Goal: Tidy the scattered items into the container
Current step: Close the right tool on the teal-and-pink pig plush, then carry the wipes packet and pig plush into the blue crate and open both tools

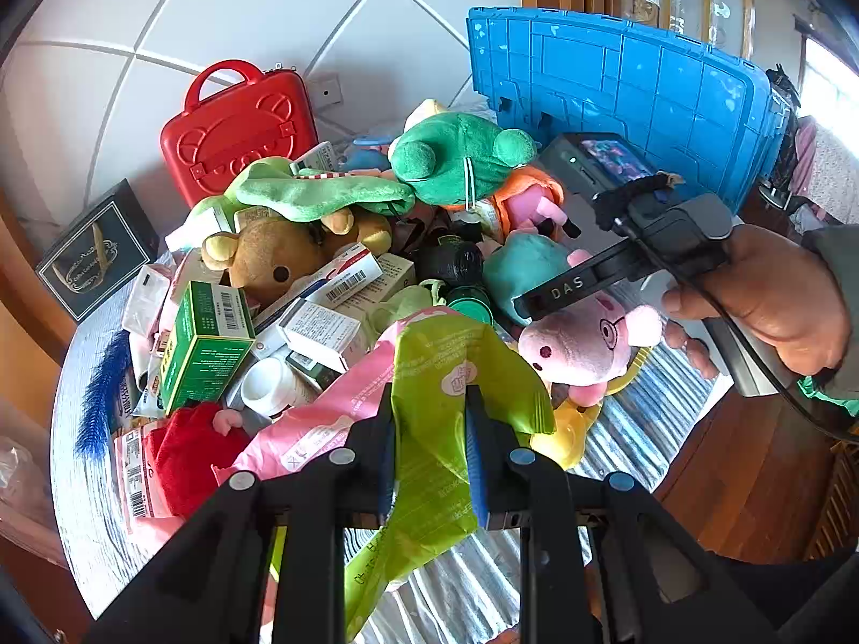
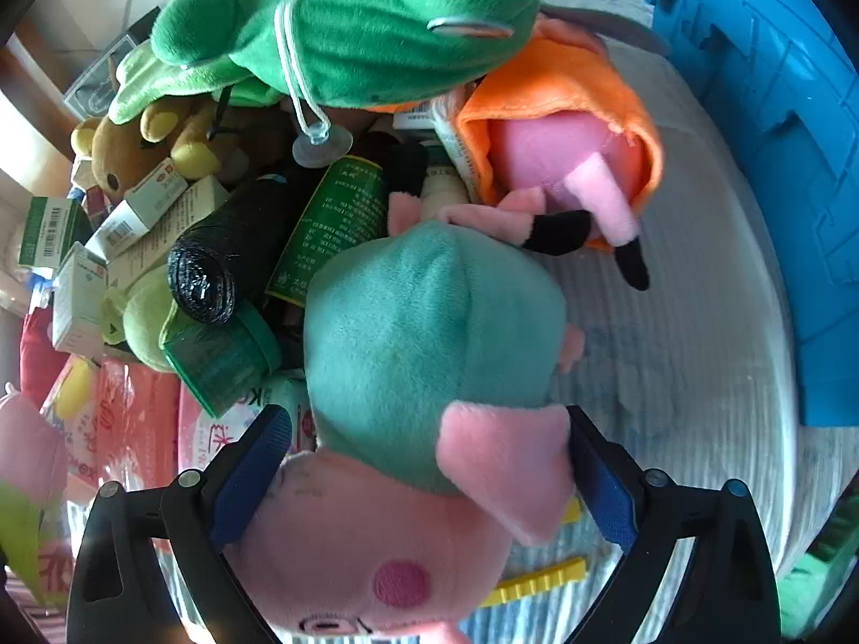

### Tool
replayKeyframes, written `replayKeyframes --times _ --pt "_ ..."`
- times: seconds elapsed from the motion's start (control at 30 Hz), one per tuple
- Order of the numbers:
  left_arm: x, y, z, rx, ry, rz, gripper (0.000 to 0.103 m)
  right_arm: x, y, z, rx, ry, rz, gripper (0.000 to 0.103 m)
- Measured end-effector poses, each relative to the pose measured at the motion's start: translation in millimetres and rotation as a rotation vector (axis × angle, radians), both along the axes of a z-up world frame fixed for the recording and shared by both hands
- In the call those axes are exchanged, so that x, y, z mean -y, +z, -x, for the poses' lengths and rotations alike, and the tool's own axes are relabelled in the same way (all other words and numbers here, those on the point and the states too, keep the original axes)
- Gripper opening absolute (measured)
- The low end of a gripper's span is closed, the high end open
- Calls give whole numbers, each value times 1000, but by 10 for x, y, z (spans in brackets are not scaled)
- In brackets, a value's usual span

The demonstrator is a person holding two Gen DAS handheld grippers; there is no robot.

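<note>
Pig plush (image 2: 429, 354) | R hand-held gripper (image 2: 424, 477) astride, pointing down, jaws wide

A home: plush toys (image 1: 300, 257) heaped, wooden floor (image 1: 751, 483).

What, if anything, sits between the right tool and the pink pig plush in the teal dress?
Nothing visible does. The right tool stands open straddling the pink pig plush in the right wrist view, one pad at each side of its head and teal dress, with no other item in the gap. Whether the pads already touch the plush cannot be told.
</note>
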State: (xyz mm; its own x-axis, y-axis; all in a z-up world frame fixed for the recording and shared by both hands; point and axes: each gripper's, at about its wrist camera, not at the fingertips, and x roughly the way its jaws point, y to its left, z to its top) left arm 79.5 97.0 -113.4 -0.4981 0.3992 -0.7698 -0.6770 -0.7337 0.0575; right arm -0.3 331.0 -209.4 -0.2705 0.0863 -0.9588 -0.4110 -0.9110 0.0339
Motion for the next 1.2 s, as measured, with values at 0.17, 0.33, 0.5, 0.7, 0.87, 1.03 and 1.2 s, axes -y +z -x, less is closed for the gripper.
replayKeyframes --times 0.17,0.33,0.5,0.7,0.87,1.03,1.2 --pt "63 40 25 -1 20 -7 21 -11 -183 105 58 -6 5 80" --pt "104 134 74 -2 40 -27 21 69 85 59 21 43 -63 67" --pt "117 289 94 -17 45 -50 21 127 465 -41 -39 51 -64 67" --pt "176 596 145 -37 87 -86 21 262 1064 -138 -136 85 -65 67" --pt "261 921 190 -51 148 -129 21 365 1557 -283 -236 109 -40 67" --pt "314 1263 179 -93 172 -151 21 495 2034 -457 -321 122 -59 67" --pt "347 1591 141 -130 175 -181 21 573 2455 -651 -387 124 -70 67"
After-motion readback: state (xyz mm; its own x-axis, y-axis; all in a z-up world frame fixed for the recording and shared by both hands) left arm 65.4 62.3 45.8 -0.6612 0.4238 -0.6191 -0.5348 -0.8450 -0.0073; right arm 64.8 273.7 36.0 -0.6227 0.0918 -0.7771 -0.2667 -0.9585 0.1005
